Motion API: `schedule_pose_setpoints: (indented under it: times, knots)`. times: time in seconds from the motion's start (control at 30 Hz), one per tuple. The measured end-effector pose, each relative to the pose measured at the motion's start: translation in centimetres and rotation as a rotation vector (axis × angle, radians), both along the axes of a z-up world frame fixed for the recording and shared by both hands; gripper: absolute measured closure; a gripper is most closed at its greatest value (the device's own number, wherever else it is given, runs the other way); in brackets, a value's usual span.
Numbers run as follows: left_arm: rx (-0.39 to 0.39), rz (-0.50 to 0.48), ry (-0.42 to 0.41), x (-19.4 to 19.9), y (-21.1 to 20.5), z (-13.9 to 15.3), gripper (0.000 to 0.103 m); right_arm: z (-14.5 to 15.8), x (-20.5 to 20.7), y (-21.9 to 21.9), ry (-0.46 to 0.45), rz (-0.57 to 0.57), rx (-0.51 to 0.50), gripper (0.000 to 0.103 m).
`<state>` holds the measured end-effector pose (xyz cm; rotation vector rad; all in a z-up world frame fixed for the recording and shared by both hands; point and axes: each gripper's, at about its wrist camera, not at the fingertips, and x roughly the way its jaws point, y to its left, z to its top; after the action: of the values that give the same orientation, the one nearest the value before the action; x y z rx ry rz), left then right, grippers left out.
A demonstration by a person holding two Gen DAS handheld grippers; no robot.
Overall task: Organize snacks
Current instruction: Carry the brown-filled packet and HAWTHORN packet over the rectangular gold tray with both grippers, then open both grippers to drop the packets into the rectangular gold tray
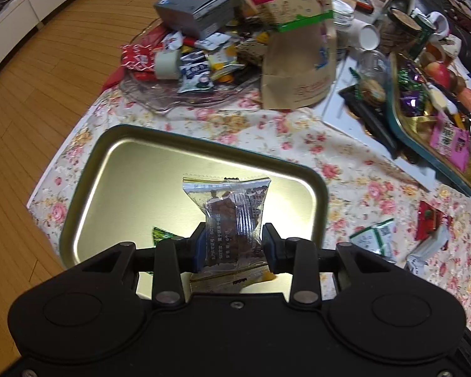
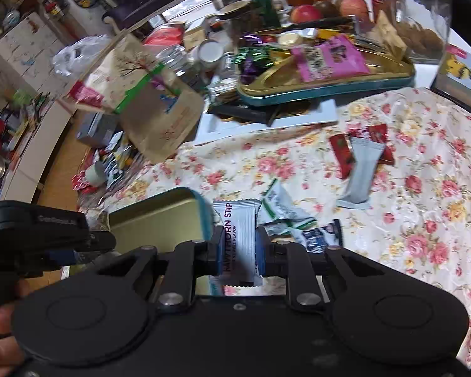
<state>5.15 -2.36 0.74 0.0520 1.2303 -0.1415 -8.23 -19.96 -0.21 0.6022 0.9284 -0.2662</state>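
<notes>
A clear snack pack (image 1: pixel 232 216) is clamped in the left tongs (image 1: pixel 232 245) over the gold tray (image 1: pixel 110 169), a white hawthorn strip (image 2: pixel 240 238) is clamped in the right tongs (image 2: pixel 238 251) at the lower middle, and several snacks (image 2: pixel 359 169) are left on the desk (image 2: pixel 424 207).

My table's floral cloth (image 1: pixel 345 163) carries a gold rectangular tin tray (image 1: pixel 135 169), a glass platter (image 1: pixel 160 97) and loose wrapped snacks (image 2: pixel 358 169).
</notes>
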Motion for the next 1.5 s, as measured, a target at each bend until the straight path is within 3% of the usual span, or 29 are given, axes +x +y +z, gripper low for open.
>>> schedule_pose_setpoints:
  times: [0.4,0.53,0.7,0.9,1.0,1.1,1.27,1.5]
  knots:
    - [0.038,0.006,0.005,0.7,2.8,0.1,0.059,0.5,1.5,4.2,-0.007,0.143,0.000,0.082]
    - [0.059,0.027,-0.008,1.7,3.9,1.5,0.059,1.9,2.7,5.1,-0.027,0.210,0.039,0.082]
    - [0.099,0.027,-0.026,3.9,5.0,2.6,0.058,3.8,4.8,6.7,-0.059,0.290,0.012,0.082]
    - [0.139,0.064,0.002,6.2,6.1,0.1,0.058,3.4,6.9,8.3,-0.051,0.353,-0.021,0.082]
    - [0.087,0.101,0.082,7.3,6.9,-1.5,0.058,2.3,7.1,8.8,-0.044,0.374,-0.082,0.082]
    - [0.070,0.151,0.113,7.9,7.7,-2.2,0.058,1.1,7.3,8.5,0.001,0.364,-0.075,0.082]
    - [0.081,0.170,0.099,8.2,8.1,-2.0,0.058,0.5,7.6,8.2,0.008,0.348,-0.077,0.082]
    - [0.088,0.123,0.085,8.1,7.6,-1.8,0.053,1.1,7.8,9.5,-0.042,0.383,-0.089,0.078]
